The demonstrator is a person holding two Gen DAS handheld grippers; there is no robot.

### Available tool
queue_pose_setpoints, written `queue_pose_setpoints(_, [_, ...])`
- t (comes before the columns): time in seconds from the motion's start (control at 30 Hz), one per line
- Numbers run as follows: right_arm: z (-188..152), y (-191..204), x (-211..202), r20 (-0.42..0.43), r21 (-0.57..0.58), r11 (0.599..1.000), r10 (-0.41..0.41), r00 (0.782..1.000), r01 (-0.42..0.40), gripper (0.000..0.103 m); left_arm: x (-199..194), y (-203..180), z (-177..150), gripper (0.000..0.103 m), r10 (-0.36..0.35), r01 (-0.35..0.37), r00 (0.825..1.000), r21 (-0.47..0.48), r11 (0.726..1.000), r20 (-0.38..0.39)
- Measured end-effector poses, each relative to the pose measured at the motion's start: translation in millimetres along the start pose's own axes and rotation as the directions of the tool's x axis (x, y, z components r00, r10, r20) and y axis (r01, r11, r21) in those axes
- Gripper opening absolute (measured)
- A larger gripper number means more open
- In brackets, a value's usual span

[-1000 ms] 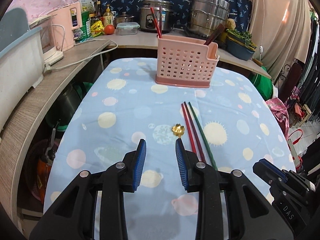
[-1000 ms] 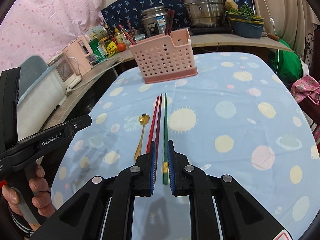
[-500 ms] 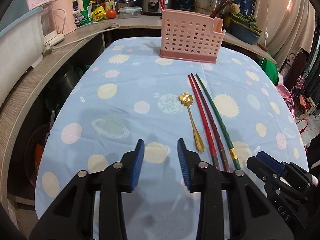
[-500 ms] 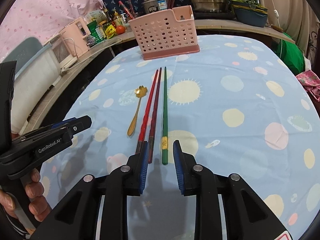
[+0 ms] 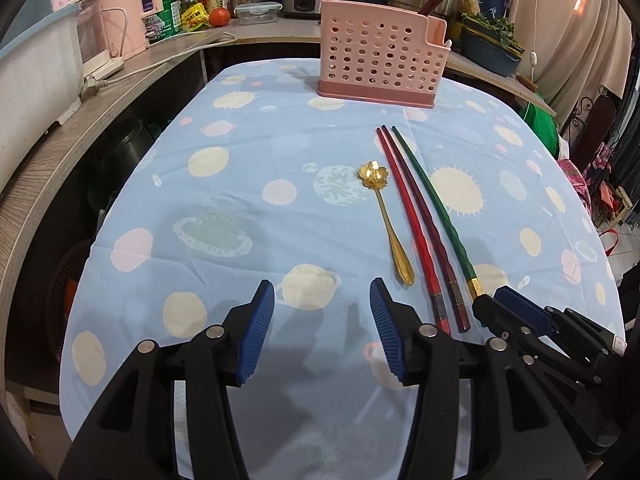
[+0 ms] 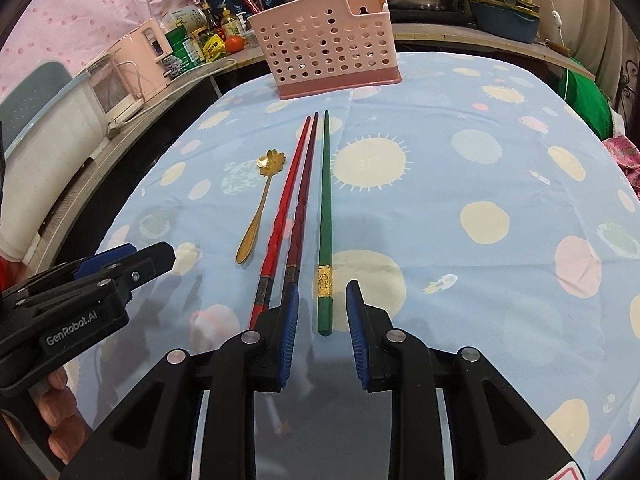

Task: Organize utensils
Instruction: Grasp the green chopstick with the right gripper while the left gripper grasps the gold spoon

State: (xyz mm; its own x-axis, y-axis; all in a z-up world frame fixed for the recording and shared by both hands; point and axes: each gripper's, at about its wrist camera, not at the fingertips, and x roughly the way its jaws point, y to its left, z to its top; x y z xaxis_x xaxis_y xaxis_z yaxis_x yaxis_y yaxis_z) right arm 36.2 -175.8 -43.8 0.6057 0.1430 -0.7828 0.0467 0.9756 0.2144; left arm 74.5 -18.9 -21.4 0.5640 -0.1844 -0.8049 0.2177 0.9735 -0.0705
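1. Right gripper (image 6: 322, 320): jaws have just been opening, apart astride the green chopstick (image 6: 325, 216) end – unclamped, aligned for pickup.
2. Left gripper (image 5: 322, 332): jaws have just been widening, empty, near the tabletop's (image 5: 224, 240) front edge beside the gold spoon (image 5: 386, 216).
3. Pink holder (image 5: 380, 60): far edge – destination.

- The pale blue cotton tablecloth (image 6: 460, 128) carried cream suns, pink circles and pale green ringed planets.
- The perforated plastic utensil basket (image 5: 380, 60) at the table's far edge was pink.
- The flower-bowled metal spoon (image 6: 260, 208) was gold.
- The bright red chopstick (image 6: 286, 200) and dark red chopstick (image 6: 303, 196) bore dark bands.
- The green chopstick (image 6: 325, 216) bore a gold band.
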Motion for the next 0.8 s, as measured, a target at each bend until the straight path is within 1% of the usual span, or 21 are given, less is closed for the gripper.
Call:
queue_pose_setpoints(0.23, [1.6,0.5,5.5,0.002,-0.005,1.0,-0.01,1.0,0.01,0.025,3.4,-1.1,-0.1,0.055,0.004,-0.004,1.0,0.004,1.0,-0.005])
queue_pose_setpoints(0.3, [1.5,0.8,6.5,0.007,-0.009,1.0,-0.013,1.0,0.013,0.025,3.6,-0.9,0.1,0.062,0.006,-0.006,1.0,0.001,1.0,-0.003])
queue_pose_setpoints(0.5, [-1.2,4.9,7.4,0.024,-0.043,0.998,-0.038,0.999,0.039,0.024,5.5,-1.6,-0.2,0.072,0.011,-0.011,1.0,-0.005,1.0,-0.003])
queue_pose_setpoints(0.6, [-1.8,1.7,6.3,0.027,-0.031,0.998,-0.048,0.998,0.049,0.017,7.3,-3.5,-0.8,0.072,0.008,-0.008,1.0,-0.004,1.0,-0.006])
queue_pose_setpoints(0.67, [-1.9,-3.6,5.6,0.026,-0.013,0.999,-0.049,0.998,0.049,0.008,8.6,-5.5,-0.8,0.072,0.005,-0.005,1.0,-0.002,1.0,-0.008])
queue_pose_setpoints(0.73, [-2.8,-8.7,4.1,0.028,0.001,0.999,-0.034,0.999,0.034,0.008,9.9,-7.3,-0.5,0.072,0.0,0.0,1.0,0.0,1.0,-0.011])
queue_pose_setpoints(0.8, [-4.9,-9.5,1.6,0.031,0.001,0.999,-0.045,0.999,0.045,0.007,12.0,-10.1,0.7,0.073,-0.008,0.008,1.0,0.003,1.0,-0.014])
